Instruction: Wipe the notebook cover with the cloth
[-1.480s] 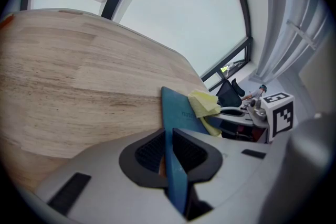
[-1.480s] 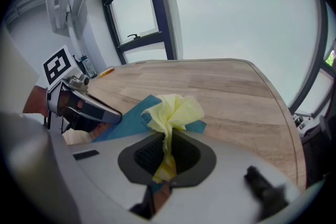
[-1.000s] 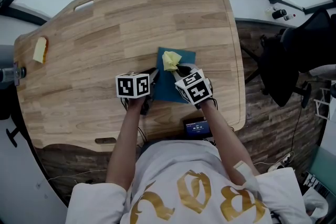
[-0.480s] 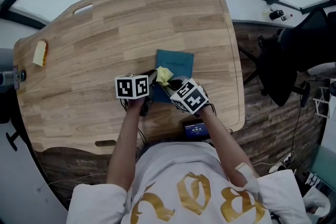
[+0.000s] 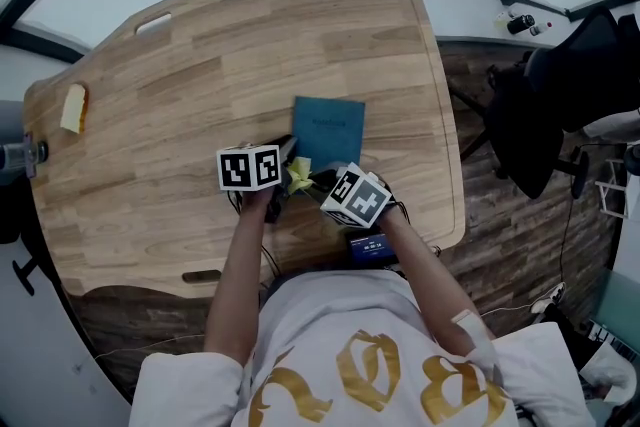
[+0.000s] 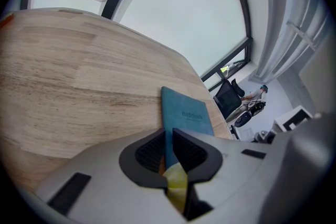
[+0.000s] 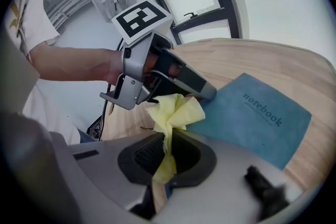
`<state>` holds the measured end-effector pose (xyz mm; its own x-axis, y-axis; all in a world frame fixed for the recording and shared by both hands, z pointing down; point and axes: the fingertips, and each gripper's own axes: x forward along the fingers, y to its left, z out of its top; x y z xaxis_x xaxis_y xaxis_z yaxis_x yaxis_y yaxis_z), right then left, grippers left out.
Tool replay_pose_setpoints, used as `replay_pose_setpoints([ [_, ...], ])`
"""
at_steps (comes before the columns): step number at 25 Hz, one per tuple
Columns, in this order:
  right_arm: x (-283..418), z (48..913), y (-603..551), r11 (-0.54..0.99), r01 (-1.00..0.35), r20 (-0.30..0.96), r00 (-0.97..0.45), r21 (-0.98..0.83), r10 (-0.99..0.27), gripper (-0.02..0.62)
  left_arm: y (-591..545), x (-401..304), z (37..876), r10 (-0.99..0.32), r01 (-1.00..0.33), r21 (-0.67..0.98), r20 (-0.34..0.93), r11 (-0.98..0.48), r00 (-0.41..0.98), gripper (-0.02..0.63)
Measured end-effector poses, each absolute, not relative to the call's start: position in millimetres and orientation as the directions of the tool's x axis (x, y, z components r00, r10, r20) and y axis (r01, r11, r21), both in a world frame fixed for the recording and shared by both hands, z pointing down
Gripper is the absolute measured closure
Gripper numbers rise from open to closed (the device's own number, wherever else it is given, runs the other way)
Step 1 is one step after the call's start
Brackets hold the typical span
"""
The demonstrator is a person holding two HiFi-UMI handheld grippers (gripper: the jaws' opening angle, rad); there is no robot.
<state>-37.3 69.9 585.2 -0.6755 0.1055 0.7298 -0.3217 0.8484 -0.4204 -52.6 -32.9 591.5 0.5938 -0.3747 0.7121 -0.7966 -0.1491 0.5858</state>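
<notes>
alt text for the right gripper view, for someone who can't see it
The right tongs pinch a yellow cloth at the near corner of a teal notebook lying on a wooden table. The left tongs, in a person's hand, hold that corner.

The notebook [image 5: 328, 130] is lying flat on the tabletop [image 5: 180, 65], right of its middle. The left gripper [image 5: 288, 151] is sitting at the notebook's near left corner. The cloth [image 5: 299, 177], in the right gripper [image 5: 308, 183], is hanging just beside it, toward the near edge. A small block [image 5: 72, 108] is resting by the left edge.
</notes>
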Motion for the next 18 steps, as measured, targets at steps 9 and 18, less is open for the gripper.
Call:
replay_pose_setpoints([
  [9,-27.8,584.3,66.9,0.835,-0.332,0.711,-0.696,-0.44,0.098,0.558,-32.7,-52.8,591.9,-0.373,-0.796,0.587,0.712,-0.149,0.595,0.552],
  [18,9.9,586.1,42.7,0.777,-0.456,0.707,-0.707,-0.435,-0.019,0.558,-32.4,-52.9,591.7,-0.375,-0.796,0.587,0.711,-0.148,0.595,0.552],
])
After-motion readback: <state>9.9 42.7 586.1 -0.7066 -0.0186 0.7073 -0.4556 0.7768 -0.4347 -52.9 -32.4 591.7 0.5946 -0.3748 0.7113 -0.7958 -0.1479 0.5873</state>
